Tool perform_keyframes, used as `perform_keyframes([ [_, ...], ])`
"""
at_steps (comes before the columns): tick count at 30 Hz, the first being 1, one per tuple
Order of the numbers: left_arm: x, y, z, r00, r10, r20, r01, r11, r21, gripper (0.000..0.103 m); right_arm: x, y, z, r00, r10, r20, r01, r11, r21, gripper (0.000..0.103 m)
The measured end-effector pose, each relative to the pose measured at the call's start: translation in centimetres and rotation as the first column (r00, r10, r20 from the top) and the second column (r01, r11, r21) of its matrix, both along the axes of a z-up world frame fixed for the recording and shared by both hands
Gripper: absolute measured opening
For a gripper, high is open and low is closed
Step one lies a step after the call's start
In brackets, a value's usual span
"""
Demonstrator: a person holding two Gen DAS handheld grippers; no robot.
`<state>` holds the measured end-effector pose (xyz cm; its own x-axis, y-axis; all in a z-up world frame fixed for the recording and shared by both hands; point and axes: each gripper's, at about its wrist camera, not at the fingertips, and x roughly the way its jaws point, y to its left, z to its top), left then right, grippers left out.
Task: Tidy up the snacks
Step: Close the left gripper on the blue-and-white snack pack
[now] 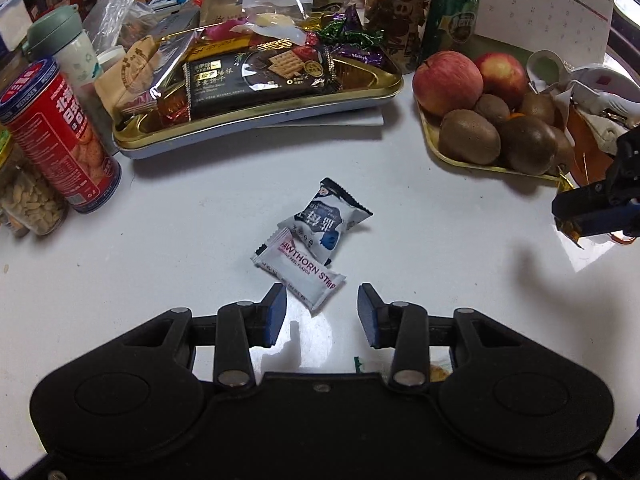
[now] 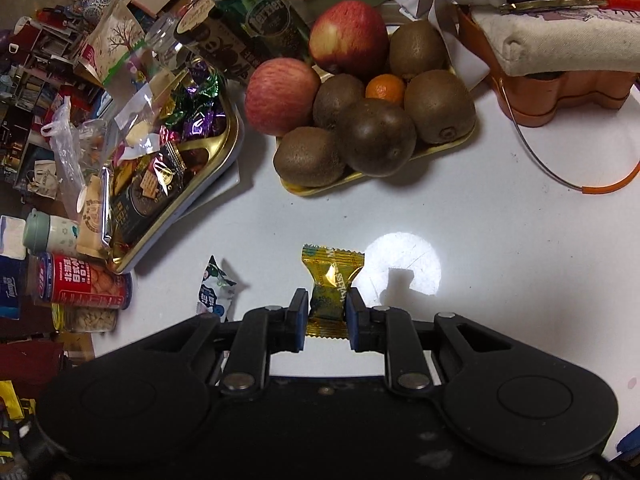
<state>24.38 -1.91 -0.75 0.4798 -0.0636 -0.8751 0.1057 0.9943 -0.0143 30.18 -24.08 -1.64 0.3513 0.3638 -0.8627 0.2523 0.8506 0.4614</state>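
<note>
At the far left of the white counter (image 1: 440, 208) stands a red tin (image 1: 60, 136) printed with Chinese characters and pictured biscuits, beside a clear jar of nuts (image 1: 30, 200). To its right, a gold tray (image 1: 256, 116) holds wrapped snacks, among them a dark cracker pack (image 1: 256, 80) with Chinese lettering and purple candies, one reading "Meltyk…". In the middle of the counter, nearer, two small packets lie overlapping: a white-and-blue packet (image 1: 326, 220) with Chinese characters rests partly on a white sachet (image 1: 300, 274) labelled "HAWTHORN STRIP". The left hand-held gripper (image 1: 322, 314) hovers just near of the sachet, its fingers spread and holding nothing. Far beyond, a green "Perrier" can (image 1: 450, 20) stands next to a brown-patterned jar (image 1: 396, 20). Further right, a yellow fruit tray (image 2: 304, 190) carries apples, kiwis and a small orange. The right hand-held gripper (image 2: 327, 314) pinches a gold candy wrapper (image 2: 330, 284) above the counter; its print is too small to read.
</note>
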Motion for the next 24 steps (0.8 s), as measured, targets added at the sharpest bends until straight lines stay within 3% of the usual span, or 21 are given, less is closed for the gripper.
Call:
perform_keyframes([
  [4, 1.9, -0.8, 0.4, 1.0, -0.031, 0.005, 0.031, 1.0, -0.005, 0.049, 0.1, -0.7, 0.8, 1.0, -0.018, 0.01, 0.017, 0.999, 0.046, 0.021],
  [11, 4.7, -3.3, -0.5, 0.986, -0.167, 0.008, 0.164, 0.973, 0.164, 0.049, 0.2, -0.7, 1.4, 0.999, -0.028, 0.029, 0.026, 0.998, 0.062, 0.021],
  [15, 5.2, -3.5, -1.9, 0.971, -0.237, -0.035, 0.239, 0.952, 0.19, 0.05, 0.5, -0.6, 1.2, 0.999, -0.034, 0.02, 0.032, 0.997, 0.075, 0.022],
  [24, 7.1, -4.0, -3.4, 0.976, -0.207, -0.063, 0.216, 0.949, 0.23, 0.057, 0.7, 1.1, 1.3, 0.999, 0.012, 0.033, -0.013, 0.998, 0.057, 0.021],
])
